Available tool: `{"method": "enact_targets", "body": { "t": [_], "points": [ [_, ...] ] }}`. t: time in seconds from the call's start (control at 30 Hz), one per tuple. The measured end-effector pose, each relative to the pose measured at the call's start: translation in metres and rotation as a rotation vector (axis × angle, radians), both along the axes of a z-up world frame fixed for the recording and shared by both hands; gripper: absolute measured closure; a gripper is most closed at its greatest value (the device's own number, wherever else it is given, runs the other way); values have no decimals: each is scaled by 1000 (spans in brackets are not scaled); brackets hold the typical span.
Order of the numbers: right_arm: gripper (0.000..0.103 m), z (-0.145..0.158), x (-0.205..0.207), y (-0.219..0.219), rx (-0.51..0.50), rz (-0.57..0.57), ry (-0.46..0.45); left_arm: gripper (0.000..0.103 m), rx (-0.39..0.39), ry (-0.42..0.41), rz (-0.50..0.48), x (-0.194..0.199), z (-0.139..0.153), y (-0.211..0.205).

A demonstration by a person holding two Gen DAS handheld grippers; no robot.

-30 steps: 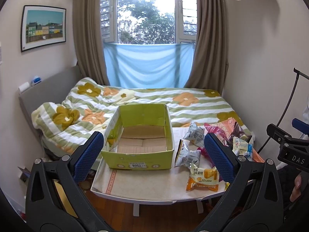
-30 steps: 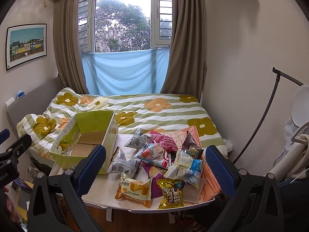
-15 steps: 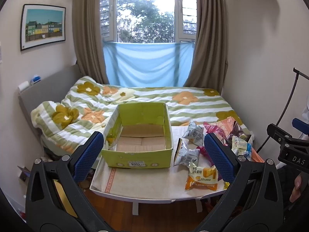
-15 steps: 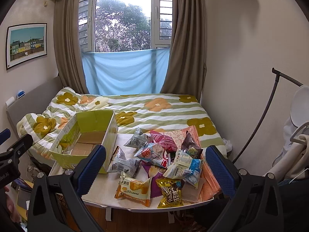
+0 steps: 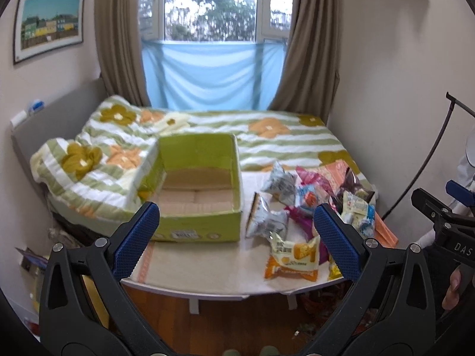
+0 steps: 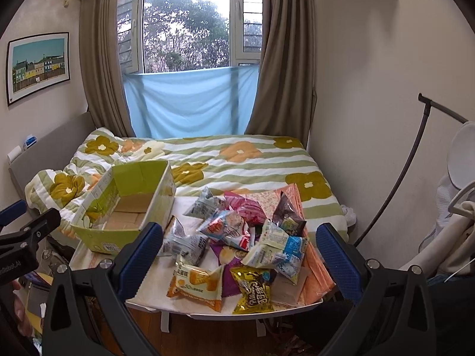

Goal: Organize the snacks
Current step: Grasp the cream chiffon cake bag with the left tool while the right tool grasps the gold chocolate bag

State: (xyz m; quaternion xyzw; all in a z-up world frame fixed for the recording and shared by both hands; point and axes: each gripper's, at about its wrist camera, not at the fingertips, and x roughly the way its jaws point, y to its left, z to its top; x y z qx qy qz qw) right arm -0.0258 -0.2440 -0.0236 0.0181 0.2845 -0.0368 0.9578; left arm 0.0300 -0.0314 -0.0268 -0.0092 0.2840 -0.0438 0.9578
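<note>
A: Both sets of tongs hang in the air short of the tabletop [image 6: 148,295], empty. Left tongs [image 5: 237,231] are spread wide, right tongs [image 6: 239,252] just as wide.

B: And the snacks?

A: Heaped on the right half of the tabletop: an orange cake packet [image 6: 196,286] at the near edge, a gold packet [image 6: 253,289] just beside it, silver packets [image 5: 267,222] next to the green box [image 5: 196,195].

B: The box?

A: Open, on the left half, nothing in it.
</note>
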Motion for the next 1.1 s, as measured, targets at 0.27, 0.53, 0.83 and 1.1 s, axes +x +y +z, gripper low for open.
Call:
{"method": "enact_targets", "body": {
  "t": [0.27, 0.53, 0.83, 1.1],
  "points": [
    [0, -54, 26, -54, 58, 34, 138, 0, -129, 154, -86, 35, -61, -56],
    [0, -135, 53, -79, 122, 67, 290, 0, -70, 420, -191, 79, -152, -81],
    [0, -204, 82, -71, 125, 118, 403, 0, -51, 590, -360, 127, -230, -108],
    [0, -238, 107, -56, 79, 183, 484, 0, -46, 680, -395, 148, -265, -120]
  ]
}}
